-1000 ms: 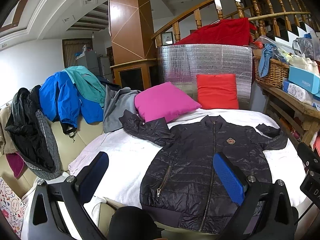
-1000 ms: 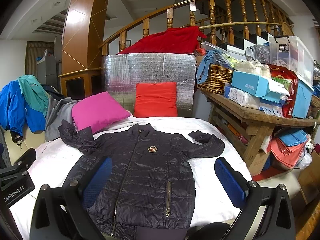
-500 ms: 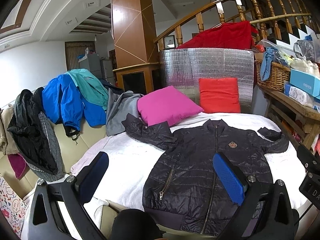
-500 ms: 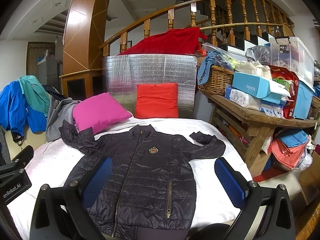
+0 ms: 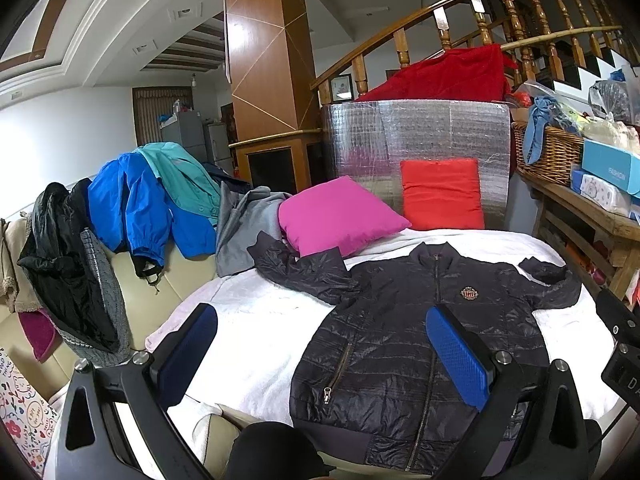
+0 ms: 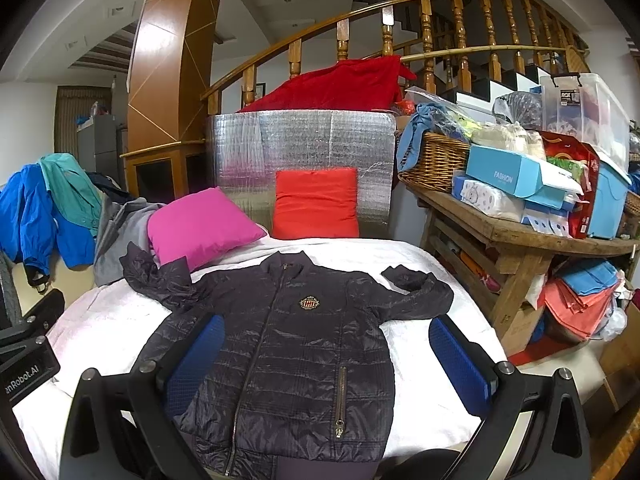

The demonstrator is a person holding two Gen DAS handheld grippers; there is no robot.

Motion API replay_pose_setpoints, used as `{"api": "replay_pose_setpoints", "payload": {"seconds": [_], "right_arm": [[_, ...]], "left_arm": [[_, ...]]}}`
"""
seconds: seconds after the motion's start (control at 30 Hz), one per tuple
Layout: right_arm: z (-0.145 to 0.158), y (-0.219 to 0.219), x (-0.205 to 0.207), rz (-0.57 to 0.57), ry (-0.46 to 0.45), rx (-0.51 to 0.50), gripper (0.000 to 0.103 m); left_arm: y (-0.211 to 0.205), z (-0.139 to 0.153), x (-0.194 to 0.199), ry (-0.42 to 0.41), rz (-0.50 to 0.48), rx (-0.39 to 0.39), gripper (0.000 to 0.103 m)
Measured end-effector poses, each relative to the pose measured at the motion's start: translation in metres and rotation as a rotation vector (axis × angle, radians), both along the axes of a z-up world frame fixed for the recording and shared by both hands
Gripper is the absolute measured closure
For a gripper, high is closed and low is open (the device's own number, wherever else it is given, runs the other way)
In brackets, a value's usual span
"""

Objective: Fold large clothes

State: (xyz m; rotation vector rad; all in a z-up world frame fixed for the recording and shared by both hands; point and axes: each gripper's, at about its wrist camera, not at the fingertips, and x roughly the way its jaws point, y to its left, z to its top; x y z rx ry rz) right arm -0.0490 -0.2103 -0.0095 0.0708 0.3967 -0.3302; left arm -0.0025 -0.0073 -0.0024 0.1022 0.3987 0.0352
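Observation:
A dark quilted zip jacket (image 5: 404, 344) lies face up on a white-covered table (image 5: 248, 332), collar away from me, with a crest badge on its chest. Its left sleeve is crumpled towards the pink cushion; its right sleeve is bent near the table's right edge. It also shows in the right wrist view (image 6: 296, 344). My left gripper (image 5: 320, 356) is open and empty, above the jacket's near left hem. My right gripper (image 6: 328, 364) is open and empty, above the jacket's near right half.
A pink cushion (image 5: 340, 216) and a red cushion (image 5: 440, 194) stand at the table's far side before a silver foil panel (image 6: 300, 148). Several jackets hang over a sofa (image 5: 140, 200) on the left. A loaded wooden bench (image 6: 516, 232) stands on the right.
Both views have shifted slightly; the jacket sits a little lower in the frames. The jacket itself has not moved and both grippers stay open.

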Motion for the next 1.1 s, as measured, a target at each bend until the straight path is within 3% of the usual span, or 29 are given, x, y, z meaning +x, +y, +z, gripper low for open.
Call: {"api": "replay_pose_setpoints", "payload": {"seconds": [0.6,1.1], "right_arm": [[-0.004,0.0,0.006,0.0,0.011,-0.004,0.0],[-0.014,0.006,0.059,0.018,0.078,-0.03,0.0]], "left_arm": [[0.004,-0.005,0.004,-0.004,0.015,-0.008,0.0],[0.032,-0.04,0.052,0.09,0.091,-0.042,0.0]]}}
